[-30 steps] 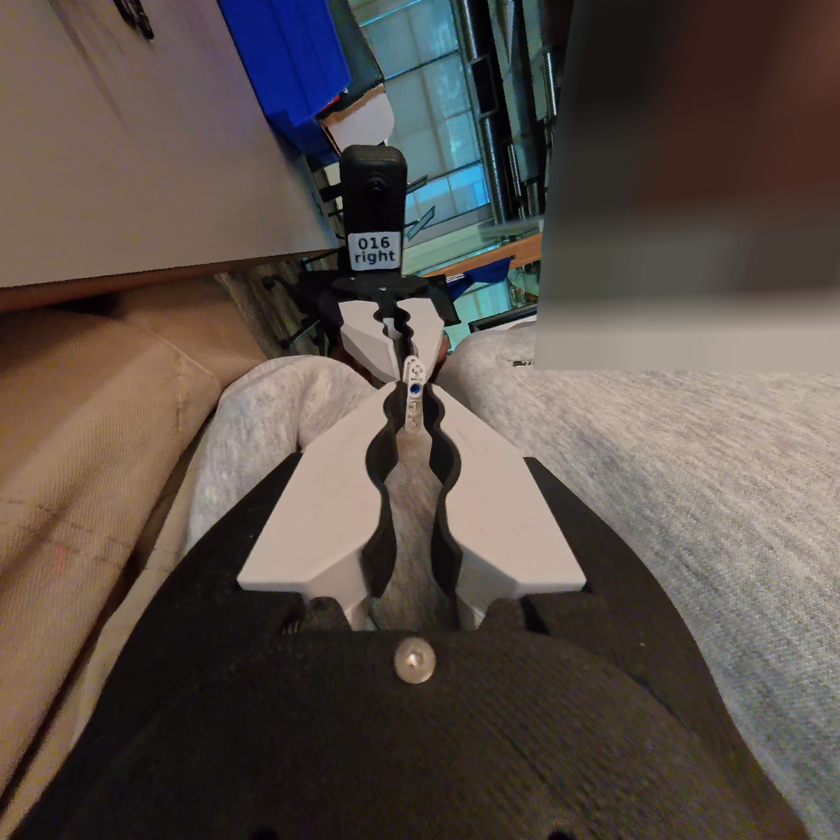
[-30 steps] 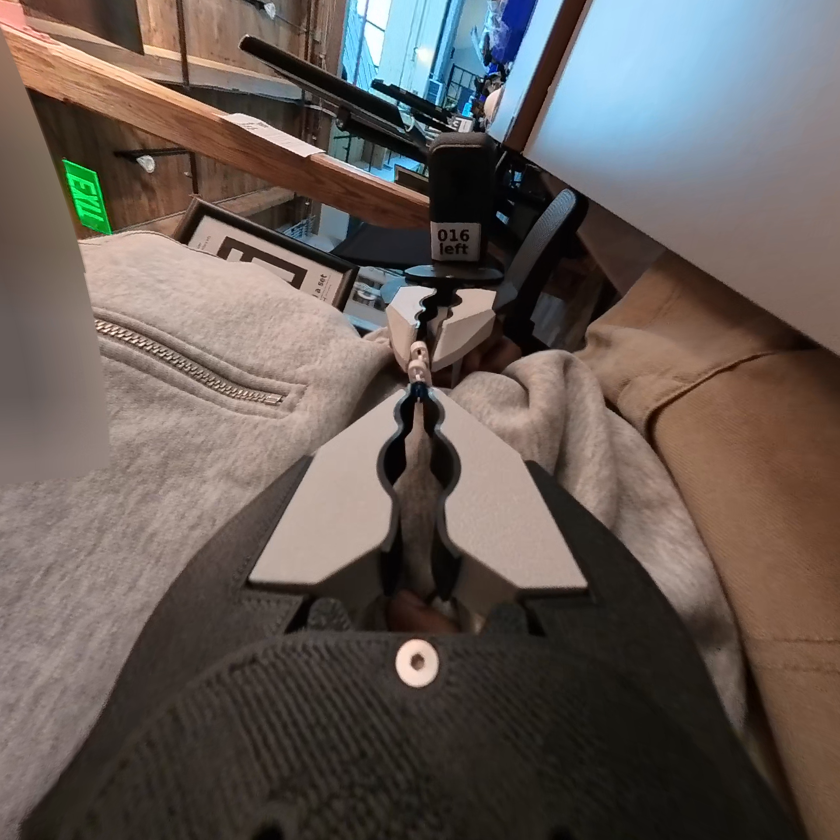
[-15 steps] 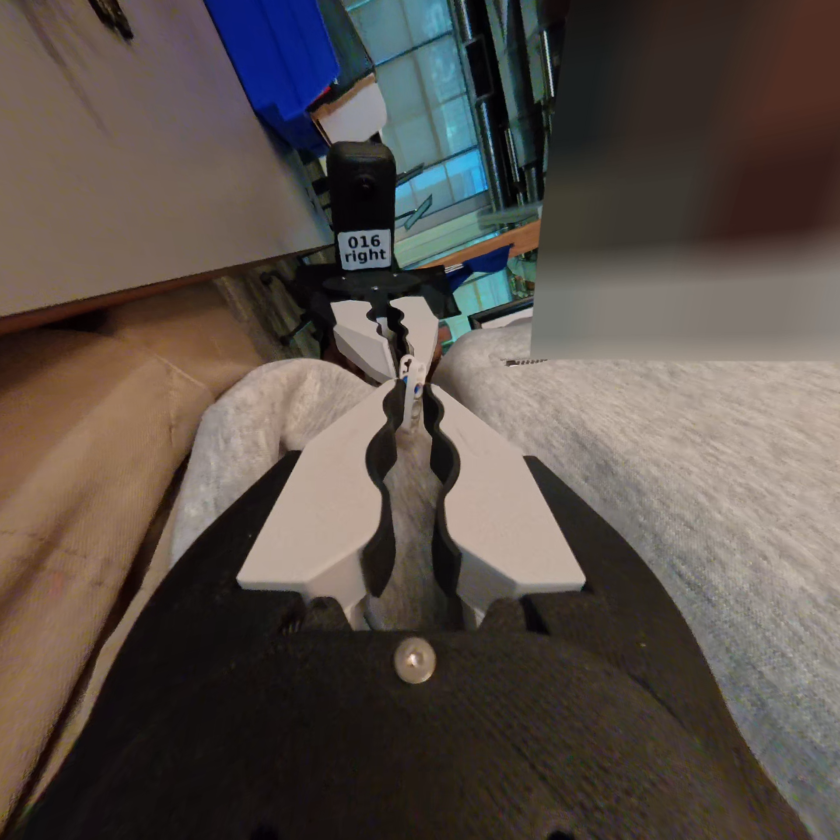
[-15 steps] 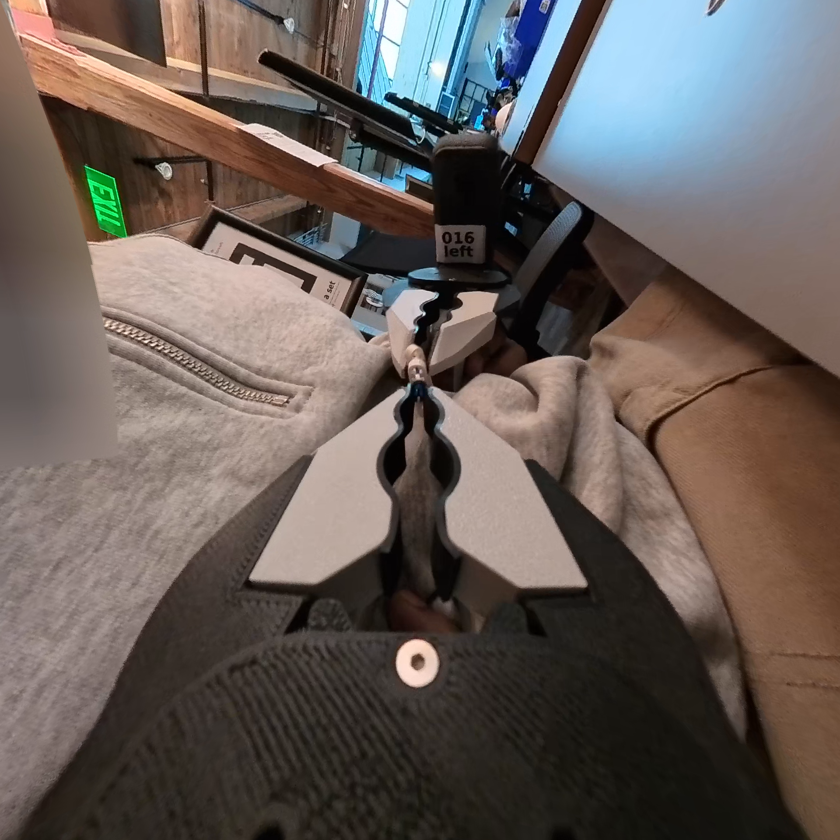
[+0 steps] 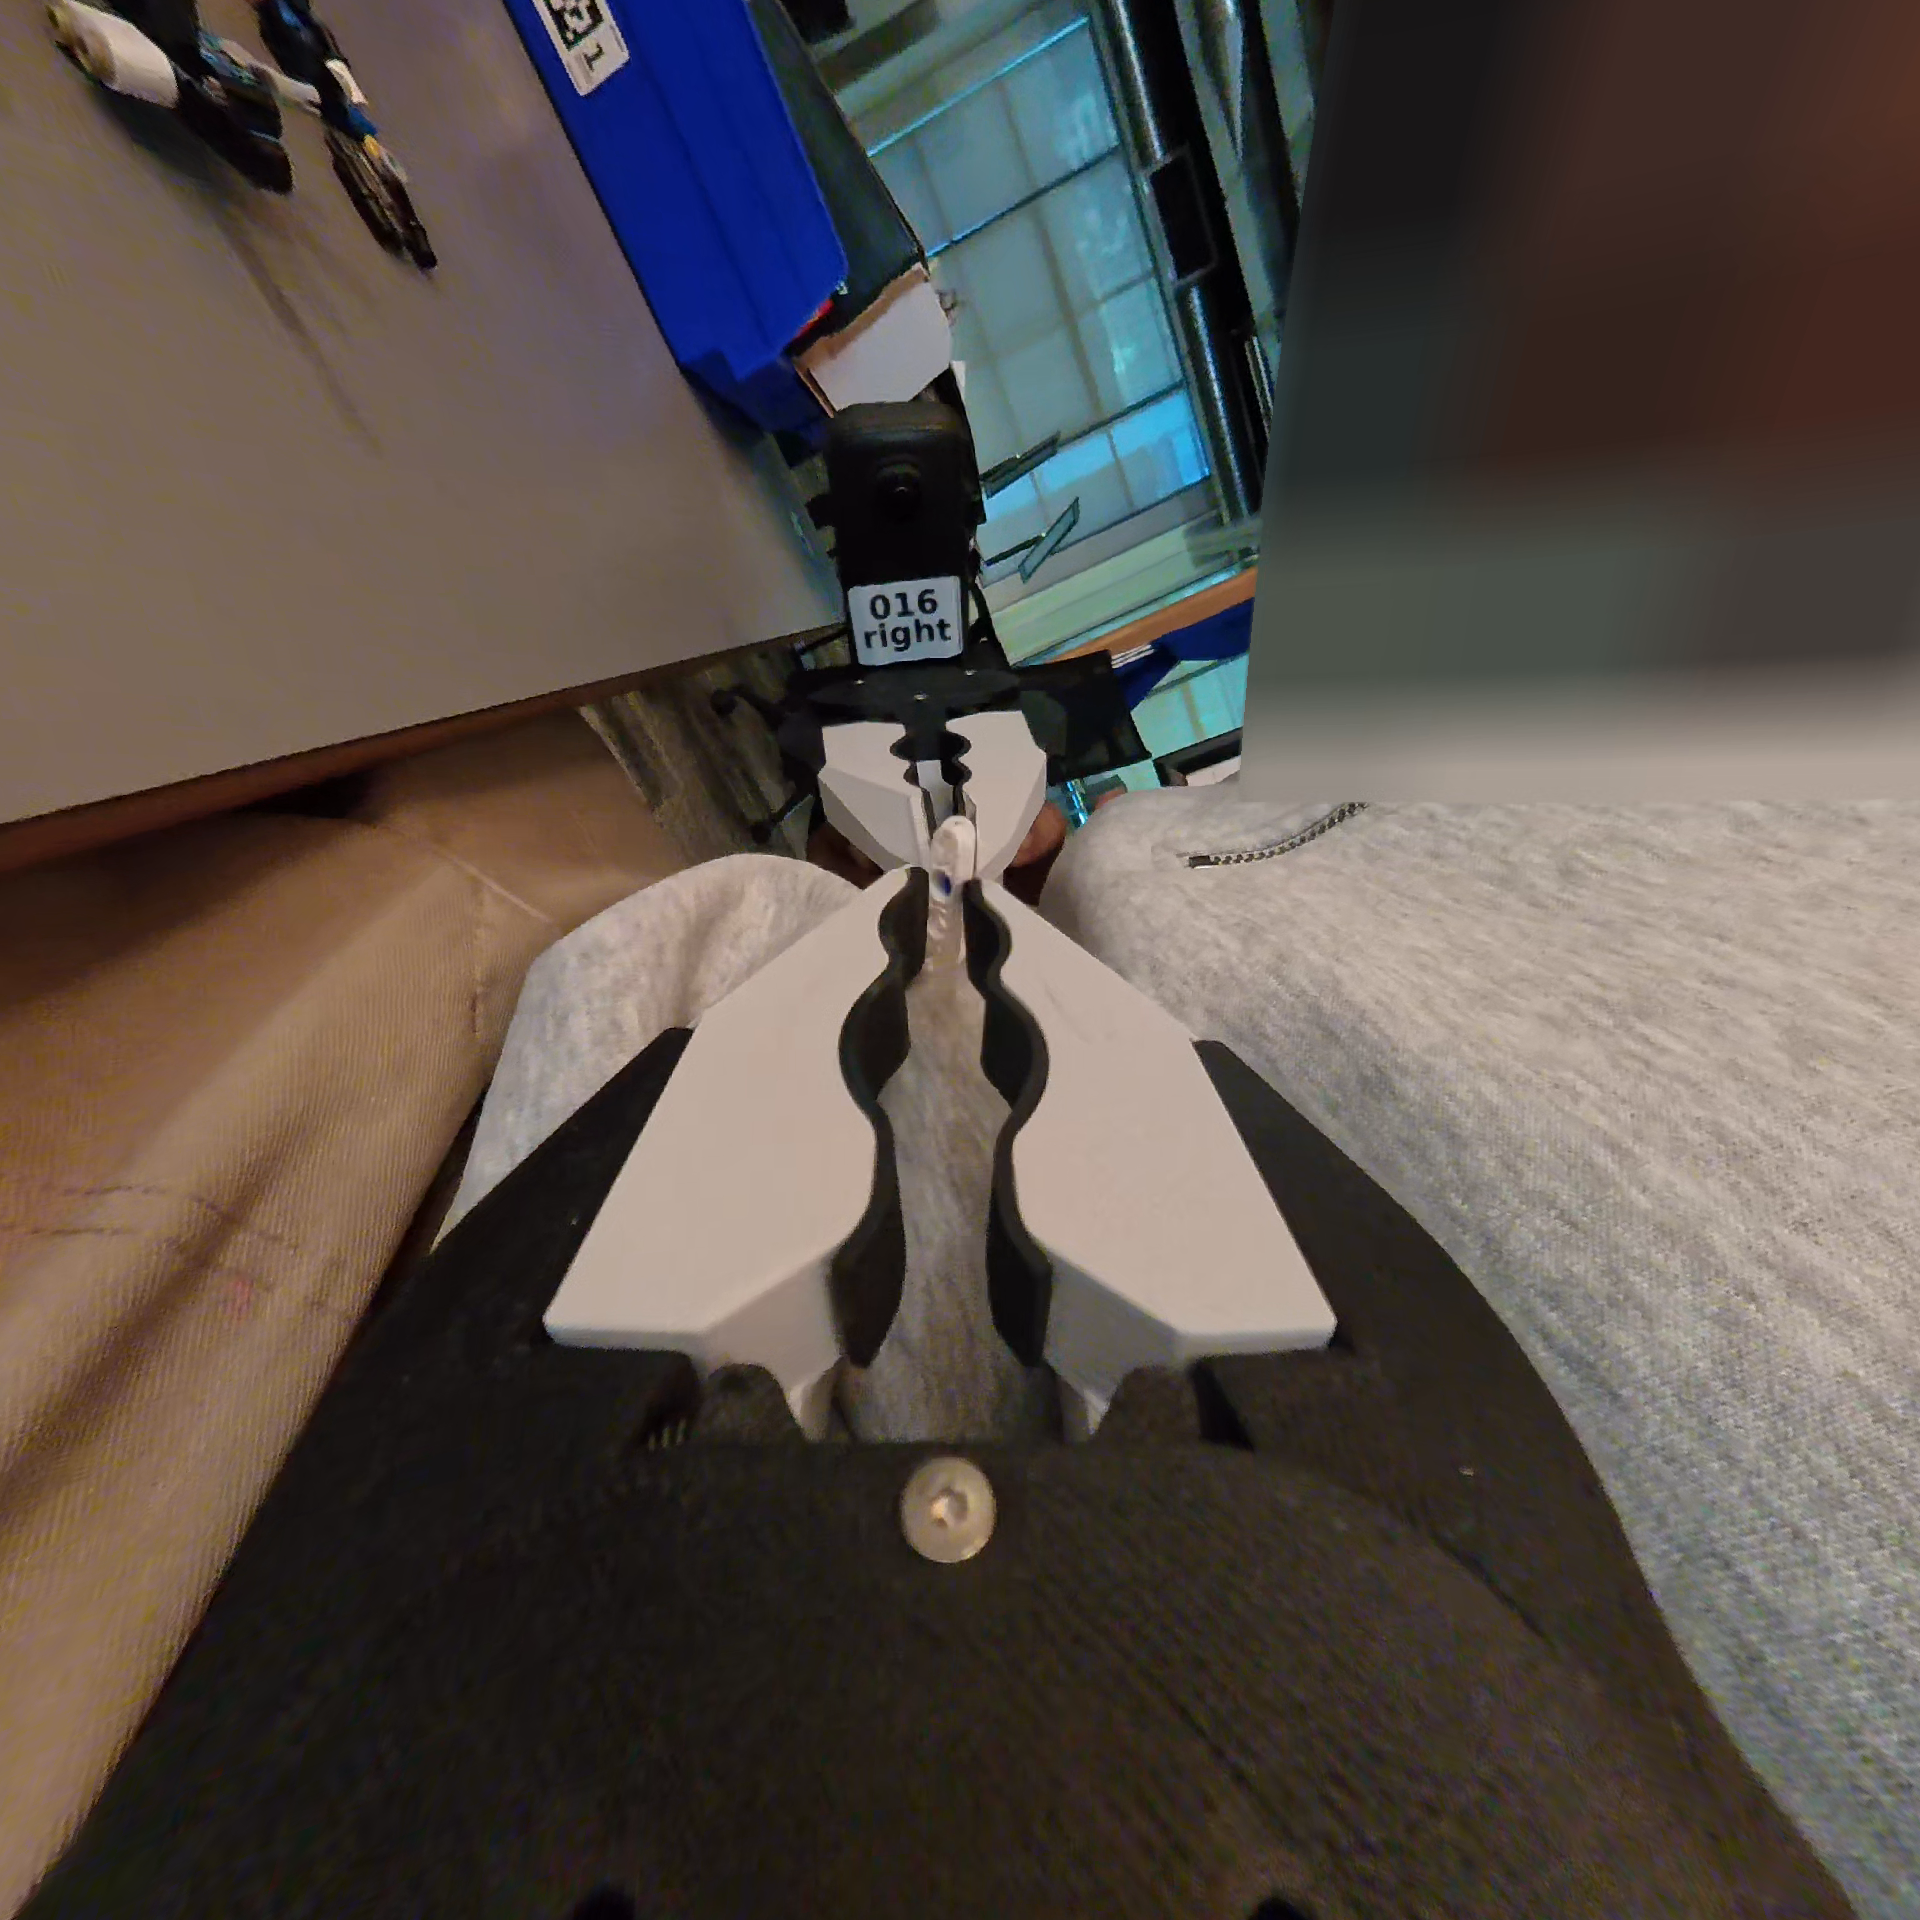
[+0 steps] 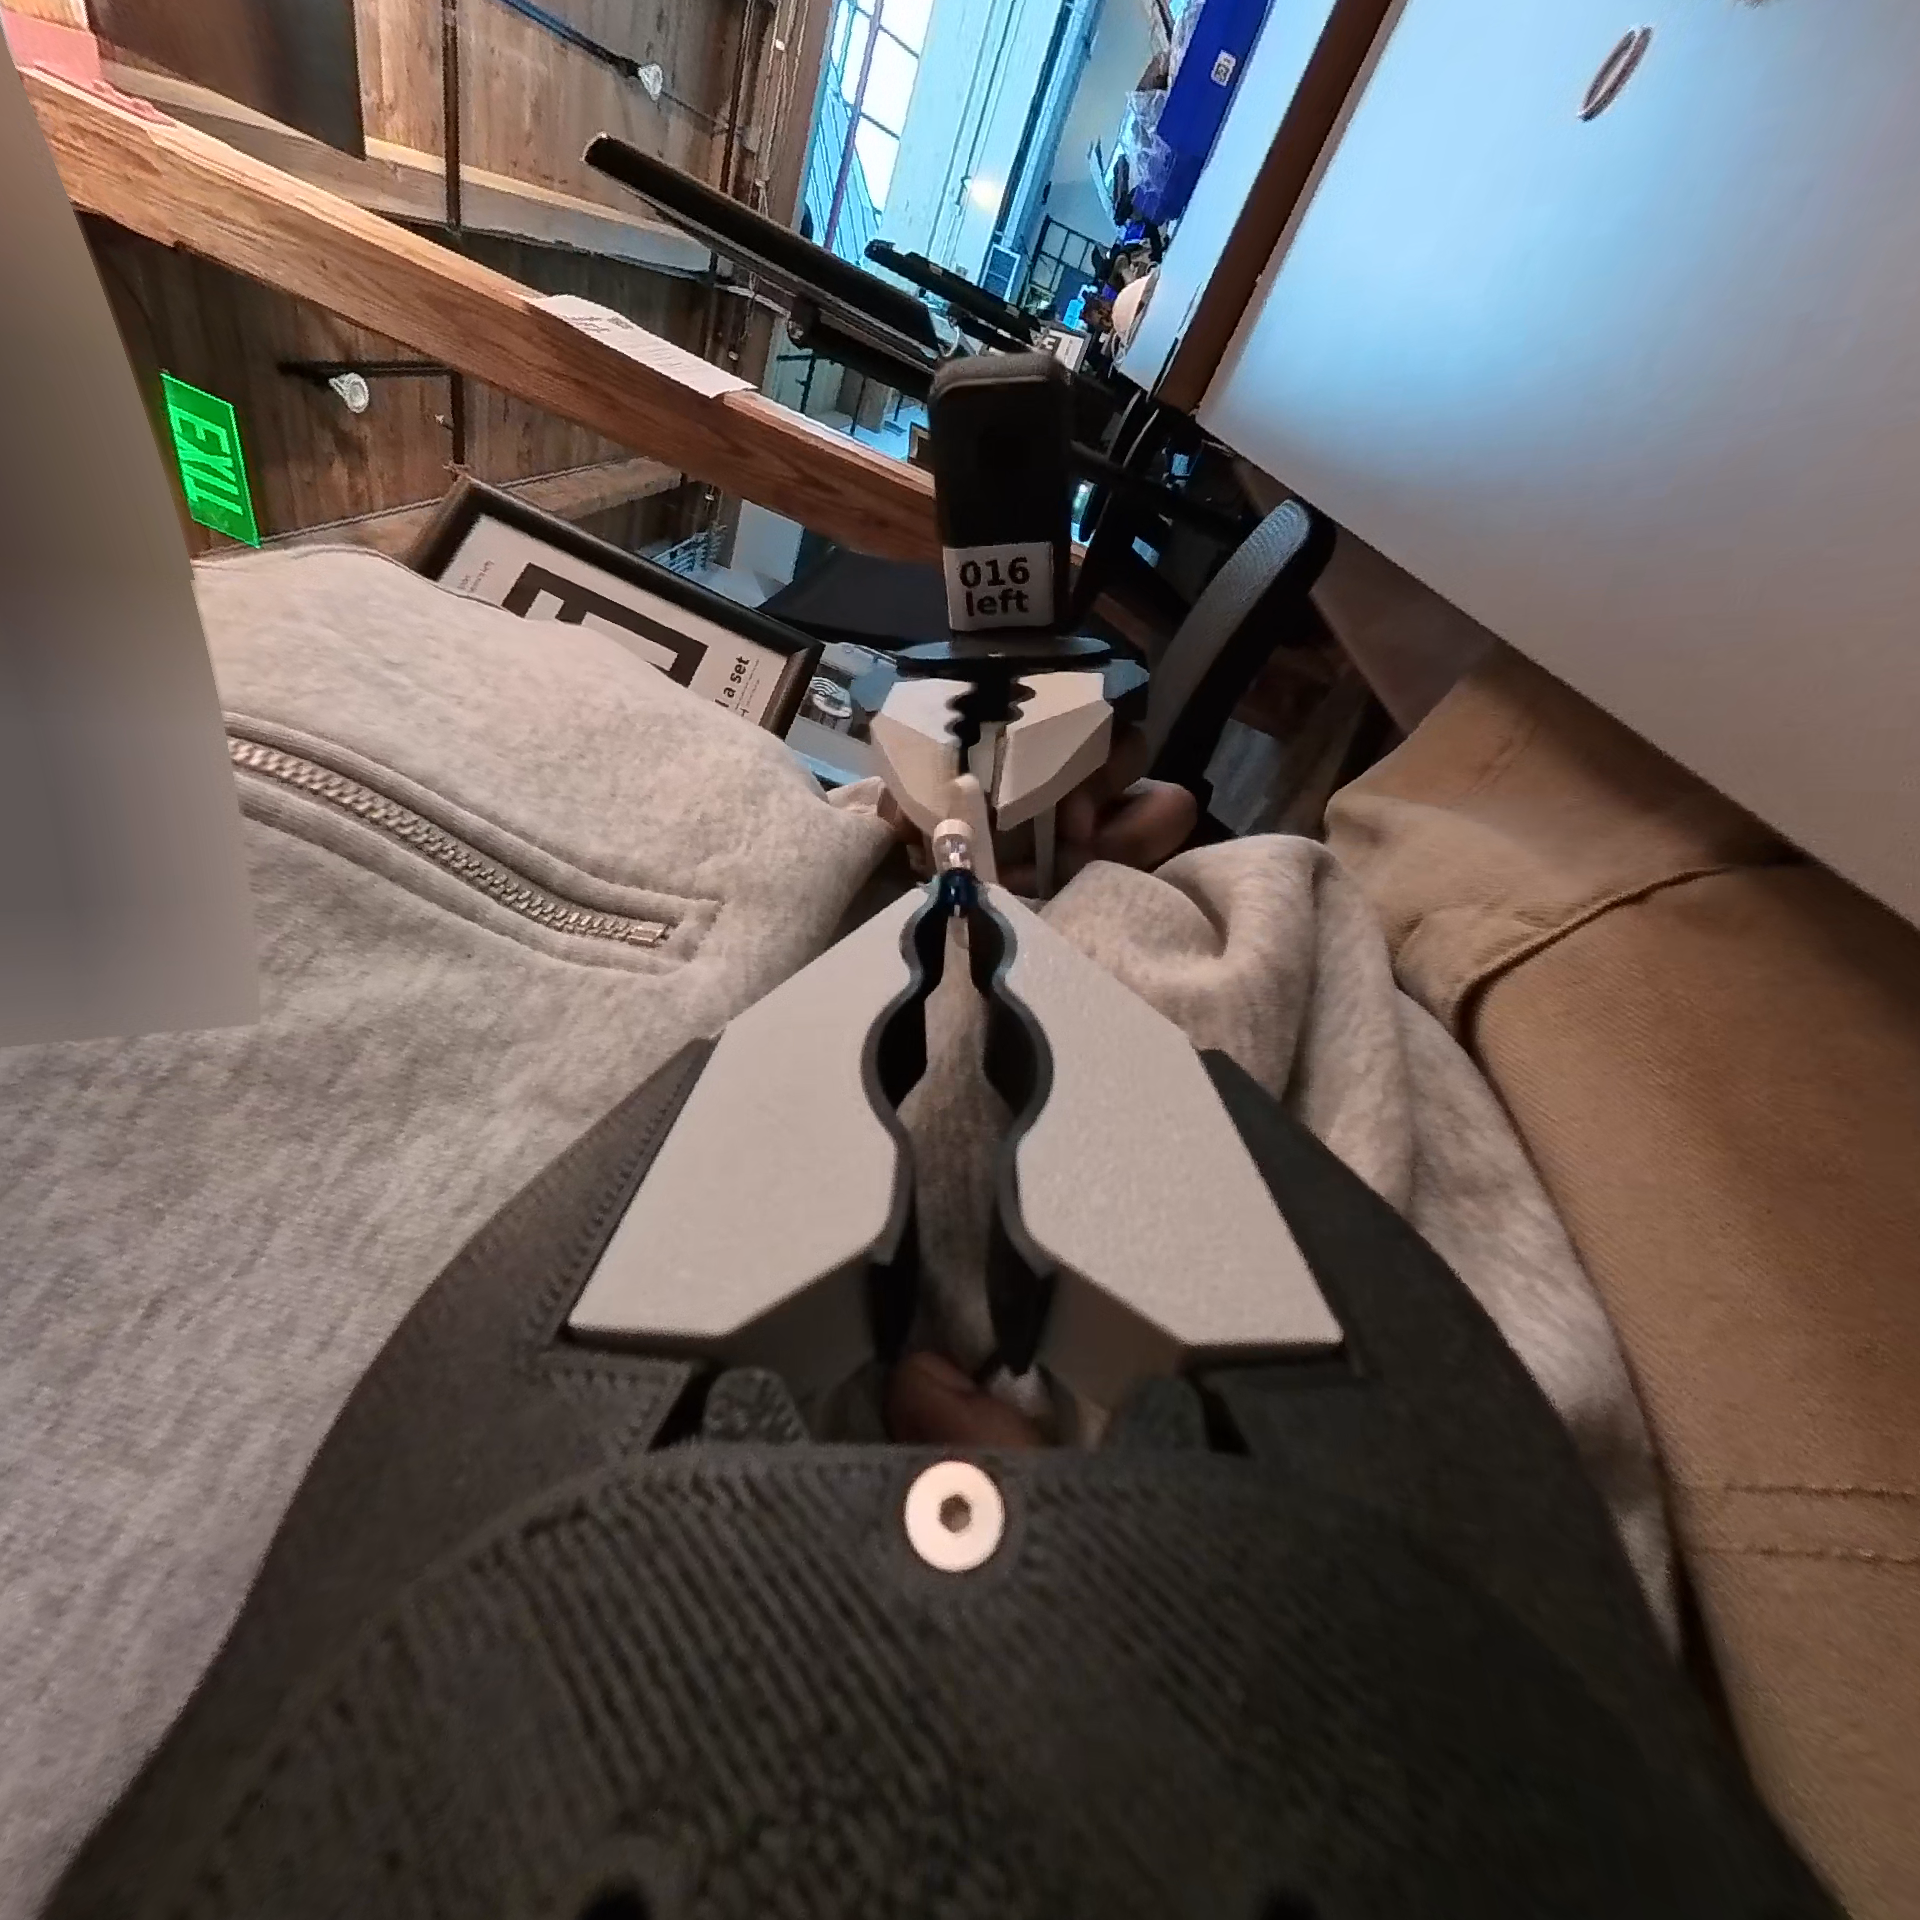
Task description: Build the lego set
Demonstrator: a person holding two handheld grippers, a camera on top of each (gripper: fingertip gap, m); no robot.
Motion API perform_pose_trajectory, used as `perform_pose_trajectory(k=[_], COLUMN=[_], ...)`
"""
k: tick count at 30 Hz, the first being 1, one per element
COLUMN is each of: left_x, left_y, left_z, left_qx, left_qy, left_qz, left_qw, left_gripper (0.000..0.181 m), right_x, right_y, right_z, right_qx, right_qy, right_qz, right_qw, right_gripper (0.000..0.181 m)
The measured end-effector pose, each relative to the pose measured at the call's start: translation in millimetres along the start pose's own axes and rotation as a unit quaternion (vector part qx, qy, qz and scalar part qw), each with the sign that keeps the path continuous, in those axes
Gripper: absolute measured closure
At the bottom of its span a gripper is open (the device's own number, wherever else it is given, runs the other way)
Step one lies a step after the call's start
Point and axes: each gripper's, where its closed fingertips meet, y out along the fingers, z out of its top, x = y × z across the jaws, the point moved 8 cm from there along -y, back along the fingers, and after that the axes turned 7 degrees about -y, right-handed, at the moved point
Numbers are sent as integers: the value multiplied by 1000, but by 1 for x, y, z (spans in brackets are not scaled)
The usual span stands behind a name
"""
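Observation:
Both grippers meet tip to tip above a person's lap. My left gripper (image 5: 940, 883) is shut on a small white lego beam (image 5: 951, 847) that sticks out past its fingertips. A blue pin (image 5: 943, 884) sits in the beam. My right gripper (image 6: 956, 906) is shut on that blue pin (image 6: 954, 891), and the white beam (image 6: 958, 816) runs on from it into the left gripper (image 6: 971, 795). The right gripper (image 5: 935, 821) faces me in the left wrist view, its jaws close together.
A white table (image 5: 312, 436) with loose lego pieces (image 5: 218, 104) and a blue bin (image 5: 707, 187) rises at the left. The table (image 6: 1558, 416) also shows at the right in the right wrist view. Grey hoodie (image 5: 1507, 1143) and tan trousers (image 6: 1714, 1247) lie below. Less than 4 cm separates the two grippers' tips.
Both grippers stay shut and tip to tip. The pair has tilted a little, so more of the tabletop shows in the left view. The white beam now looks more edge-on.

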Motion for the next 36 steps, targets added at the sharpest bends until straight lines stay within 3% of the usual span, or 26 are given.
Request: perform_pose_trajectory(k=[15,23,36], left_x=[-3,-7,-10], left_y=[2,1,3], left_z=[1,0,1], left_qx=[-13,-10,-37], left_qy=[-14,-33,-52], left_qz=[-8,9,-3], left_qw=[1000,999,998], left_gripper=[180,181,177], right_x=[-4,-11,-6], right_y=[-1,2,-1], right_z=[2,1,-2], right_qx=[-16,-41,-27], right_qy=[-39,-99,-58], right_qz=[-56,-128,-92], right_qw=[998,986,994], right_gripper=[180,179,179])
